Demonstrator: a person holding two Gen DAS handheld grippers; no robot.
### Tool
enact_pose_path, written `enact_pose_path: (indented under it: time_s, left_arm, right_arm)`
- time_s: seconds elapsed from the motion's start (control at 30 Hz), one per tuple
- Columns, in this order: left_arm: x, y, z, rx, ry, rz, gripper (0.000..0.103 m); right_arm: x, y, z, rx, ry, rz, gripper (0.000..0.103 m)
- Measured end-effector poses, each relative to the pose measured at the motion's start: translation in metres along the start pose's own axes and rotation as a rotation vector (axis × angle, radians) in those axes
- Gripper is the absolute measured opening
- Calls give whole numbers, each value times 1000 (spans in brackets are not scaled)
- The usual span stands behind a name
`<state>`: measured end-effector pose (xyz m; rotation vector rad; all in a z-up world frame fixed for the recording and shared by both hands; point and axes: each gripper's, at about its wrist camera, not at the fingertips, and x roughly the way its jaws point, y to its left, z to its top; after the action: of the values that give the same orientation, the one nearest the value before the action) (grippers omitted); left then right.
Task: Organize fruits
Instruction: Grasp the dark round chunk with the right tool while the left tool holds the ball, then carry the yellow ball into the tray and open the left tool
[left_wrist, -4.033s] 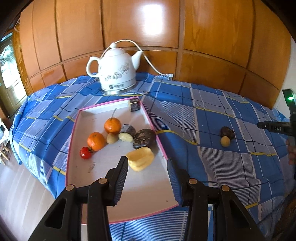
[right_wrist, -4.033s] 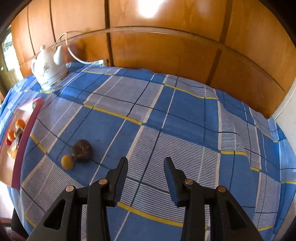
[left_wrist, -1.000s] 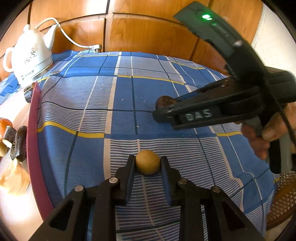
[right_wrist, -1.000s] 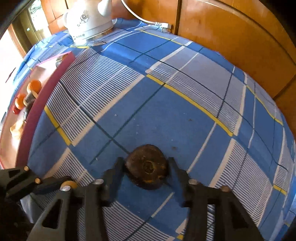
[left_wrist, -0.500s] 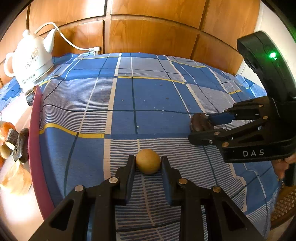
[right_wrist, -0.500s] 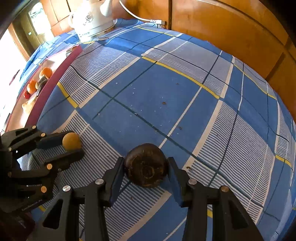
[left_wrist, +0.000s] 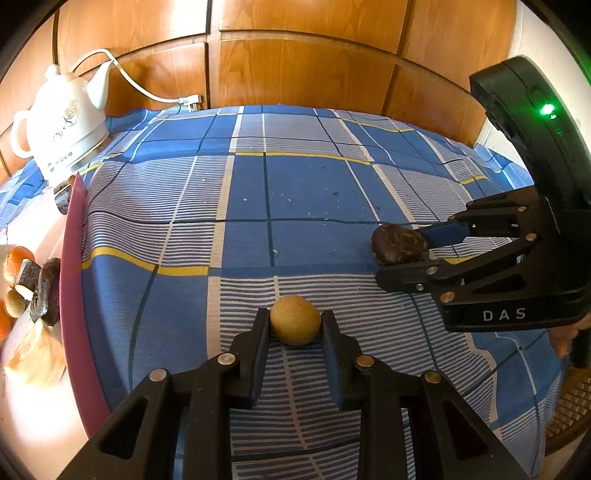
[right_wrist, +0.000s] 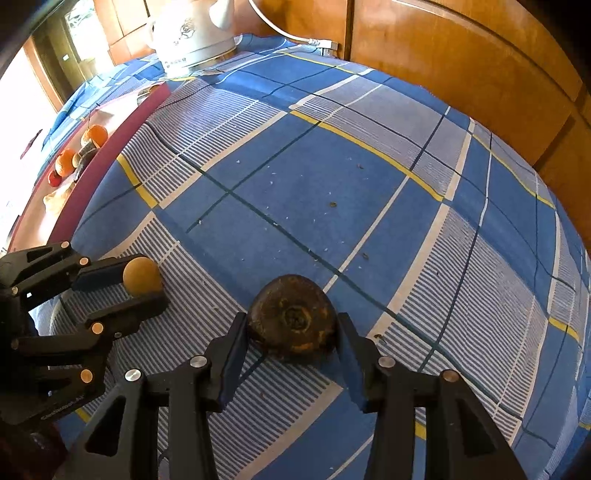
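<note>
My left gripper (left_wrist: 294, 325) is shut on a small round yellow fruit (left_wrist: 294, 319), just above the blue checked cloth; it also shows in the right wrist view (right_wrist: 142, 275). My right gripper (right_wrist: 291, 328) is shut on a dark brown wrinkled fruit (right_wrist: 292, 318), which shows at the right of the left wrist view (left_wrist: 399, 244). A pink-rimmed white tray (left_wrist: 72, 266) at the left holds oranges (left_wrist: 16, 260), dark fruits, a yellow piece (left_wrist: 35, 356) and a red tomato (right_wrist: 54, 178).
A white electric kettle (left_wrist: 62, 125) with a cord stands at the back left near the wooden wall panels (left_wrist: 303, 55). The blue checked cloth (left_wrist: 295, 192) covers the table. A wicker seat (left_wrist: 569, 410) shows at the lower right.
Both grippers have kept hold of their fruits. The right gripper with the dark fruit has shifted slightly, and the left gripper with the yellow fruit has barely moved.
</note>
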<state>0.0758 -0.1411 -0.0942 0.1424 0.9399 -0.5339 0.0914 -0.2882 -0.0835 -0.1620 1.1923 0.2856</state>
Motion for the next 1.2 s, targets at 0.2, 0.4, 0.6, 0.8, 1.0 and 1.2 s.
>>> enact_pose_path:
  time_s: [0.2, 0.4, 0.6, 0.8, 1.0, 1.2]
  left_arm:
    - [-1, -1, 0, 2, -2, 5, 28]
    - [0, -1, 1, 3, 3, 8, 28]
    - [-1, -3, 2, 1, 9, 14, 27]
    - [-13, -9, 5, 7, -6, 1, 27]
    - [-36, -14, 9, 2, -40, -36, 27]
    - [-57, -7, 10, -39, -56, -63, 27]
  right_arm:
    - [-1, 9, 5, -1, 10, 6, 48]
    - [2, 11, 8, -18, 7, -1, 48]
    - [2, 15, 7, -55, -8, -28, 47]
    - [2, 19, 6, -83, -26, -42, 47]
    - [-1, 22, 2, -85, -30, -46, 47]
    - [-1, 21, 3, -81, -30, -47, 47]
